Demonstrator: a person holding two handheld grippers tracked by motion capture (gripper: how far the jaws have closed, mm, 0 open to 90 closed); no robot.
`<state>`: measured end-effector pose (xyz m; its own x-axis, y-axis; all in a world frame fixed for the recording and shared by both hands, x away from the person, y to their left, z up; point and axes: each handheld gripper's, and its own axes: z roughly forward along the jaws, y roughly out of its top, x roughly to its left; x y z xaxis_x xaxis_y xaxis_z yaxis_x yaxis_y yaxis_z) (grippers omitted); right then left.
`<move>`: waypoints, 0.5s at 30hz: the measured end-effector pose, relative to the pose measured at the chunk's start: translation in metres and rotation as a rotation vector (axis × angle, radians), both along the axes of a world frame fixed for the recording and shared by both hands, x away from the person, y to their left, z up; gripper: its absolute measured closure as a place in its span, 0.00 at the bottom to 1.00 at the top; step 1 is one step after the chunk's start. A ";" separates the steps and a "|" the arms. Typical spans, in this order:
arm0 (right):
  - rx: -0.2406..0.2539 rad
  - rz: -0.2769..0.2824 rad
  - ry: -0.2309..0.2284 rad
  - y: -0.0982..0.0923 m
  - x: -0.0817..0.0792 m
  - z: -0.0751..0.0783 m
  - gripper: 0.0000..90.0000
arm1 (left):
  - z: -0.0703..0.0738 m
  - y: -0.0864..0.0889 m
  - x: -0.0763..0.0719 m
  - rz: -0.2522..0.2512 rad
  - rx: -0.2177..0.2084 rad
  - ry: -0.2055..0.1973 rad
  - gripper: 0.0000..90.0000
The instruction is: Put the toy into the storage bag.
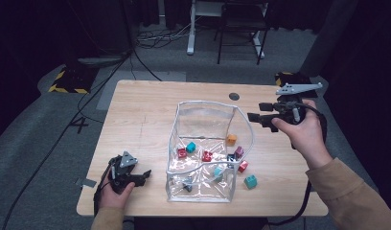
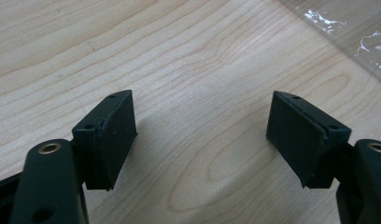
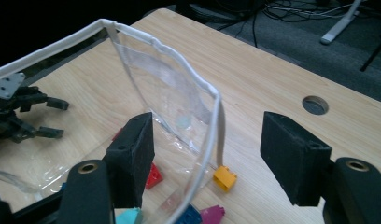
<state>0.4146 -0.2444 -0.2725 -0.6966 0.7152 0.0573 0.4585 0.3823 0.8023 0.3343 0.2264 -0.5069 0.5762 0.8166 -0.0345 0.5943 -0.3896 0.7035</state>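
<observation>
Wooden table [image 1: 141, 110] is carrying a clear bag [image 1: 184, 120], standing open at centre. Coloured blocks are lying inside it; a teal block [image 1: 251, 181] and a red block [image 1: 243, 166] are sitting just outside its right wall. Right gripper [image 1: 253, 117] is hovering above the bag's right rim, jaws wide, holding nothing. Left gripper [image 1: 146, 175] is resting low by the bag's left wall, jaws wide, gripping nothing.

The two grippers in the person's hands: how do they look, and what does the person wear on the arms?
Both the left gripper and the right gripper are black, each with two blocky jaws with flat pads, brass-coloured bushings at the joints, a grey three-cornered plate on top and a trailing black cable. The sleeves are tan.
</observation>
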 end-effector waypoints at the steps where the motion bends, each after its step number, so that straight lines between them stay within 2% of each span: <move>1: -0.001 -0.013 0.002 -0.004 0.001 -0.001 0.40 | 0.000 0.000 0.000 0.000 0.000 0.000 0.27; 8: -0.043 -0.091 0.006 -0.025 0.008 -0.017 0.40 | 0.000 0.000 0.000 0.000 0.000 0.000 0.27; 15: -0.058 -0.130 0.063 -0.036 0.019 -0.047 0.40 | 0.000 0.000 0.000 0.000 0.000 0.000 0.27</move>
<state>0.4341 -0.2801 -0.3192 -0.5941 0.8026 0.0543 0.5560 0.3609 0.7488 0.3343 0.2264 -0.5069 0.5761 0.8166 -0.0345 0.5943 -0.3895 0.7037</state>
